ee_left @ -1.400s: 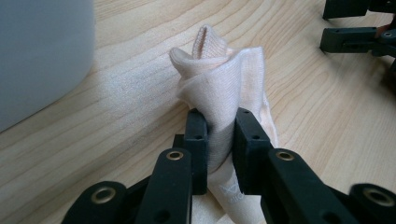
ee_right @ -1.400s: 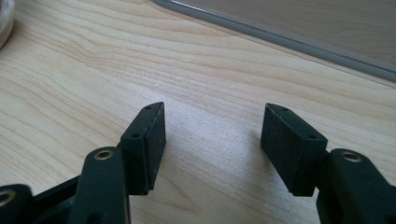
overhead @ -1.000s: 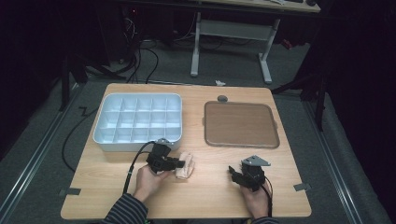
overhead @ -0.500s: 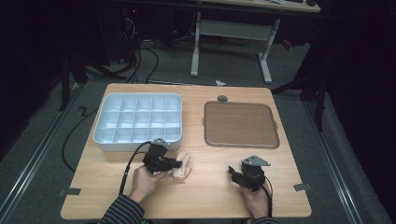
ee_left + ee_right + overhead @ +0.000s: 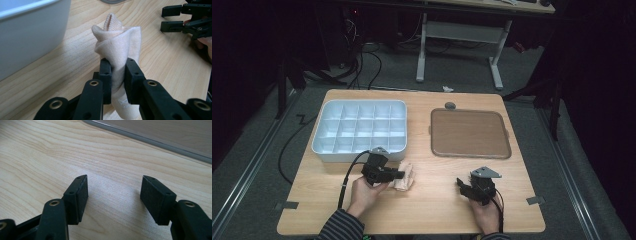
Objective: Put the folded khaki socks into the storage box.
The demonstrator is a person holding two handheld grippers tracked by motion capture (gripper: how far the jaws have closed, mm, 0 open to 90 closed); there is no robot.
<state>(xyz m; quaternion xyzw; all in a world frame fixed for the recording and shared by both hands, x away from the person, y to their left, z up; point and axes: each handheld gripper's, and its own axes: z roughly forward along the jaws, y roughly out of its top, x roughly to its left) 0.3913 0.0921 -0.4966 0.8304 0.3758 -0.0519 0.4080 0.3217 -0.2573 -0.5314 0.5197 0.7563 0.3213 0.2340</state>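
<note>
Both tongs low over counter [image 5: 432, 200]: left tongs [image 5: 117, 72] pinch beige sock [image 5: 117, 42], right tongs [image 5: 113, 200] wide, empty; lift sock clear before carrying.

Left hand-held gripper [image 5: 399, 174] sits low at the near-left of the table [image 5: 437, 210], pointing toward the right, jaws clamped tight on a cloth [image 5: 117, 50] with both pads pressing it. Left hand [image 5: 364, 192] wraps the body from below, striped sleeve [image 5: 339, 227] at the near edge. Right hand-held gripper [image 5: 464, 186] at near-right points left, jaws apart with nothing between them, hovering low. Right hand [image 5: 484, 212] grips it from behind.
</note>
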